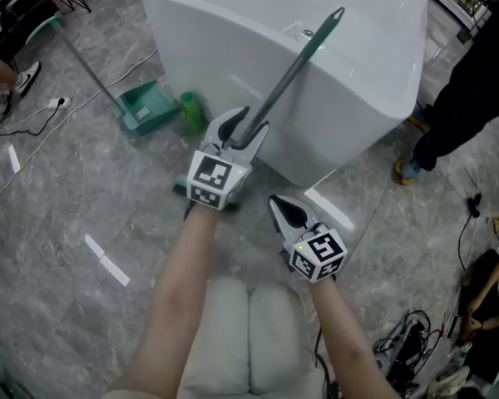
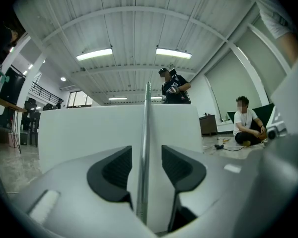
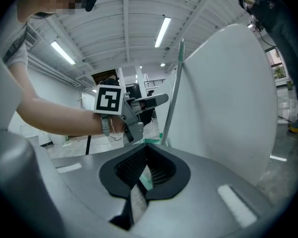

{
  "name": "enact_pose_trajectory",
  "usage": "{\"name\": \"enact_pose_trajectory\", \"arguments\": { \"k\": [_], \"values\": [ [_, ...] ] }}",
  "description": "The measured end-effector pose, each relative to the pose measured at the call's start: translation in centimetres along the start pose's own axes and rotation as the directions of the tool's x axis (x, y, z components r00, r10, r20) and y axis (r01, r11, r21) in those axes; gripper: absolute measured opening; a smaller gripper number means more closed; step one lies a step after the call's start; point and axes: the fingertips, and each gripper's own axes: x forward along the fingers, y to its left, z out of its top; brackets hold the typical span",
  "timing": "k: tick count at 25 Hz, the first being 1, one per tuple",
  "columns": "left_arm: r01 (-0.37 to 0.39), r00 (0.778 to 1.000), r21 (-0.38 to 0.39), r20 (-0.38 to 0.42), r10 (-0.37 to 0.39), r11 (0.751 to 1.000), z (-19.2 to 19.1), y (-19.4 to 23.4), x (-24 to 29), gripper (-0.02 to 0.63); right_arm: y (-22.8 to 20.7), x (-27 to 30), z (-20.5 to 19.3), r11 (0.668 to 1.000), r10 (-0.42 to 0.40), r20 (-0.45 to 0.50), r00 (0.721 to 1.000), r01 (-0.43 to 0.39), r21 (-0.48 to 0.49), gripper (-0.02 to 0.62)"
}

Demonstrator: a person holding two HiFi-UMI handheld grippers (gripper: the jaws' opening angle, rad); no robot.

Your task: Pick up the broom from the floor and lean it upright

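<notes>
The broom's grey handle (image 1: 287,73) with a green tip leans upright against the white tub (image 1: 366,90). Its green head is mostly hidden under my left gripper (image 1: 248,129). That gripper stands open around the lower handle. In the left gripper view the handle (image 2: 146,113) rises between the two pads (image 2: 114,170) with a gap on each side. My right gripper (image 1: 281,209) is shut and empty, below and to the right of the left one, apart from the broom. The right gripper view shows its own tips (image 3: 145,150) together and, beyond them, the handle (image 3: 172,98) on the tub.
A green dustpan (image 1: 145,106) with a long handle and a green bottle (image 1: 191,110) lie left of the tub. A person in dark clothes (image 1: 474,81) stands at the right. Cables (image 1: 407,331) lie at the bottom right, white strips (image 1: 108,260) on the grey floor.
</notes>
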Motion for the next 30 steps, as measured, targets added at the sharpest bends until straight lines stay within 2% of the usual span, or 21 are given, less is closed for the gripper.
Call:
{"name": "enact_pose_trajectory", "arguments": {
  "k": [2,4,7,11,15,20,24,30],
  "values": [
    [0.011,1.0,-0.016,-0.02,-0.011,1.0,1.7,-0.9,-1.1,0.16,0.9,-1.0,2.3,1.0,-0.009,0.001,1.0,0.008,0.022,0.002],
    [0.017,0.999,-0.027,-0.03,-0.018,1.0,4.1,-1.6,-2.3,0.07,2.1,-1.9,5.0,0.999,-0.009,0.003,1.0,0.008,0.037,0.002],
    [0.012,0.999,-0.051,-0.032,-0.014,0.999,8.3,-2.3,-4.2,0.0,4.3,-3.0,9.7,0.999,0.0,0.014,1.0,-0.001,0.046,0.002],
    [0.02,0.998,-0.077,-0.055,-0.024,0.997,14.1,-3.1,-6.3,0.0,7.1,-5.1,16.4,0.999,0.005,0.027,1.0,-0.006,0.041,0.002],
    [0.039,0.997,-0.055,-0.069,-0.043,0.998,21.4,-3.9,-8.1,0.0,9.8,-7.2,23.7,0.999,0.017,0.045,0.999,-0.018,0.029,0.002],
    [0.039,0.998,-0.032,-0.05,-0.04,0.999,30.2,-5.4,-11.2,0.0,12.4,-10.5,31.7,0.999,-0.028,0.067,0.997,0.029,-0.014,0.0],
    [-0.007,0.999,-0.025,-0.045,0.006,1.0,36.5,-5.7,-13.4,0.0,14.8,-12.7,38.3,0.999,0.004,0.119,0.993,0.002,-0.053,0.0],
    [-0.054,0.999,-0.026,-0.006,0.054,0.998,42.6,-6.8,-15.7,0.0,18.0,-15.2,43.8,0.992,0.059,0.156,0.986,-0.04,-0.122,0.0]
  ]
}}
